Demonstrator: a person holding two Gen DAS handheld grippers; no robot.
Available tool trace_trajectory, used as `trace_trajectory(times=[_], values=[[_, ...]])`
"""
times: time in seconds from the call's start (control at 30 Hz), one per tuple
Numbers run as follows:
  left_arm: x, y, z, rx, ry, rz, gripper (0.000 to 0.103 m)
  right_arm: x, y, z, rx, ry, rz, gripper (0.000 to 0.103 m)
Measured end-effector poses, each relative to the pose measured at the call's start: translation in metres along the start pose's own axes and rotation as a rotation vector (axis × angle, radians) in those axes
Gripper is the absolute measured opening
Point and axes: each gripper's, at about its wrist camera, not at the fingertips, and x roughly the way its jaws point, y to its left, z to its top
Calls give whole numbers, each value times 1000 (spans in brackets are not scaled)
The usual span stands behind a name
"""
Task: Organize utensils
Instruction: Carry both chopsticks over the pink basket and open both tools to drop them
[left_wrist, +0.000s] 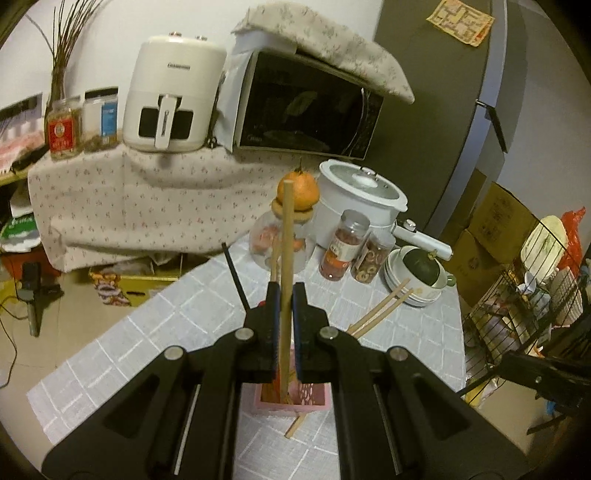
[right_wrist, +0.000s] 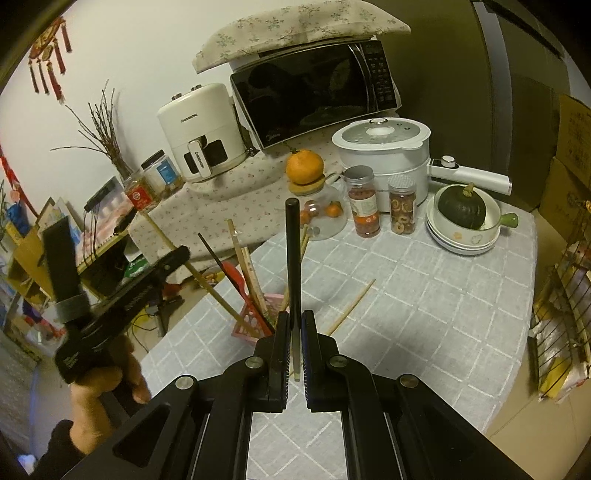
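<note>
My left gripper (left_wrist: 284, 291) is shut on a wooden chopstick (left_wrist: 286, 258), upright, its lower end inside the pink utensil holder (left_wrist: 291, 404). The holder (right_wrist: 245, 321) shows in the right wrist view with several chopsticks (right_wrist: 251, 277) and a red-handled utensil (right_wrist: 236, 278) in it. My right gripper (right_wrist: 294, 321) is shut on a black chopstick (right_wrist: 292, 258), upright, just right of the holder. Loose wooden chopsticks (left_wrist: 380, 310) lie on the grey checked tablecloth (right_wrist: 424, 295); one (right_wrist: 351, 306) shows in the right view. Another chopstick end (left_wrist: 295, 428) lies by the holder.
At the table's back stand a glass jar with an orange on top (right_wrist: 304, 166), two snack jars (right_wrist: 364, 201), a white electric pot (right_wrist: 384, 147) and stacked bowls holding a dark squash (right_wrist: 461, 208). A wire dish rack (left_wrist: 524, 295) stands right of the table.
</note>
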Motion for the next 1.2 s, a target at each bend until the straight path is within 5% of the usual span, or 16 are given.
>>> trace_trajectory(times=[0.13,0.27,0.5,0.83,1.2], values=[[8,2,-2,-27,45,-7,13,2,1,3,4,-10,7,6],[2,0,-2,-14,46,-3,39,0,3,7,10,-34,23,6],[-15,9,-2,-16,54,20,57,0,17,21,6,-98,52,6],[-18,35,-19,-64,207,73,58,30,38,34,-36,-140,22,6],[-13,43,-30,-54,274,89,58,85,57,28,-137,-39,-93,6]])
